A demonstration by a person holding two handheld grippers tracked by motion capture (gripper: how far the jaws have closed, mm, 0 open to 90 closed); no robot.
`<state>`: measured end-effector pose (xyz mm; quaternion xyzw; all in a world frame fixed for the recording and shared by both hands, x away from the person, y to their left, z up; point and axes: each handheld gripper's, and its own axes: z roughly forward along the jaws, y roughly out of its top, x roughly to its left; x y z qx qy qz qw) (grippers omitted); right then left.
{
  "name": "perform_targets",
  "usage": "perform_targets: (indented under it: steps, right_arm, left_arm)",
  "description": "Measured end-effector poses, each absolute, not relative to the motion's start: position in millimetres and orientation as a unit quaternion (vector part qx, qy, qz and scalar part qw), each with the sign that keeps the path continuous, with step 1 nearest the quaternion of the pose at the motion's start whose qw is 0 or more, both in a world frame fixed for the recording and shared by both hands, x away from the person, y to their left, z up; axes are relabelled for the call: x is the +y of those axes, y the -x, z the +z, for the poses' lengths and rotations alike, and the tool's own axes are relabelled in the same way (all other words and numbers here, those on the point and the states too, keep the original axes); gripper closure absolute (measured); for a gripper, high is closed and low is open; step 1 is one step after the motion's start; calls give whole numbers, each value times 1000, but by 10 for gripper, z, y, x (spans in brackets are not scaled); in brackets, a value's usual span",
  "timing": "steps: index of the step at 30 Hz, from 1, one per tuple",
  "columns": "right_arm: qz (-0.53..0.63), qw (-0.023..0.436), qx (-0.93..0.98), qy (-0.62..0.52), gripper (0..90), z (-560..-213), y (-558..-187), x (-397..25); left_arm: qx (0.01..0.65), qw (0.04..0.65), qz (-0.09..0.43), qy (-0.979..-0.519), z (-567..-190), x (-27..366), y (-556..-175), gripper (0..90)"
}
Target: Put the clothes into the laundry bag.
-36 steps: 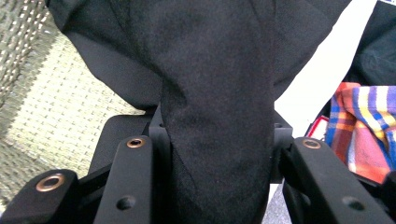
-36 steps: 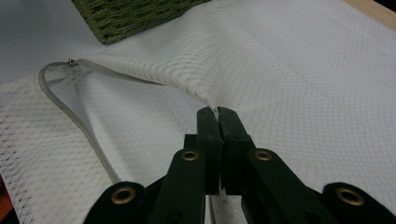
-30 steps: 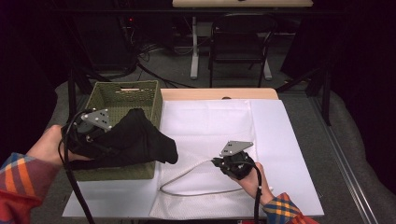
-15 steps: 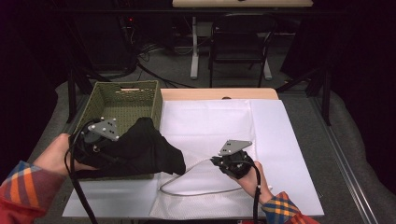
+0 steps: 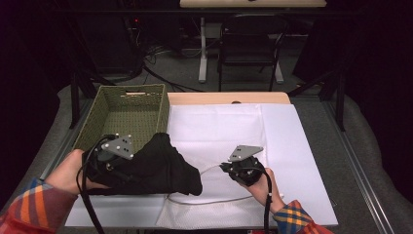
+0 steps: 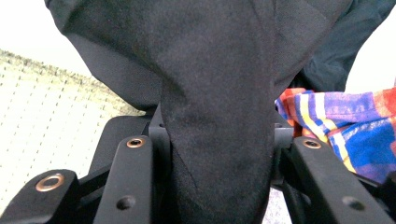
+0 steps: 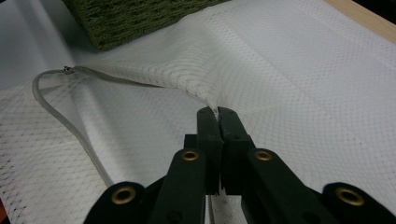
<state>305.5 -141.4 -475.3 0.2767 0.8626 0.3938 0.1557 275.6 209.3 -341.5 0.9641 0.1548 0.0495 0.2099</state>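
Black cloth point(image 5: 158, 168) hangs from the left tongs point(image 5: 116, 157), which pinch it at the near edge of the green basket point(image 5: 127, 111); part of it drapes over the white mesh bag point(image 5: 234, 141) on the bench point(image 5: 229, 97). The right tongs point(image 7: 217, 114) are pressed together on a fold of the mesh, lifting it beside the zipper edge point(image 7: 60, 116). One risk, I think: the thin mesh may slip out, so the opening falls flat. The cloth may also snag on the basket rim.
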Motion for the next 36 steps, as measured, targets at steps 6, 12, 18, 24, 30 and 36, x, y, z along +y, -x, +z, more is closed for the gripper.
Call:
perform_targets:
  steps: [6,12,18,24,30,36]
  right_arm:
    - [395,157,862,-278,890,-4731,-3065,-1389]
    - [396,153,862,-277,889,-4727,-3069,-1374]
    - [397,153,861,-277,890,-4728,-3074,-1379]
    - [401,154,859,-278,890,-4710,-3072,-1389]
    - [402,155,857,-281,890,-4698,-3080,-1399]
    - [402,155,857,-284,890,-4698,-3082,-1398]
  left_arm:
    - [147,214,53,-964,-3462,2011,-2716,590]
    - [135,215,48,-966,-3507,1932,-2687,590]
    - [128,215,42,-967,-3571,1827,-2659,590]
    - [124,217,40,-967,-3626,1744,-2628,589]
    - [119,217,38,-968,-3683,1643,-2606,588]
    - [117,218,38,-968,-3754,1556,-2594,589]
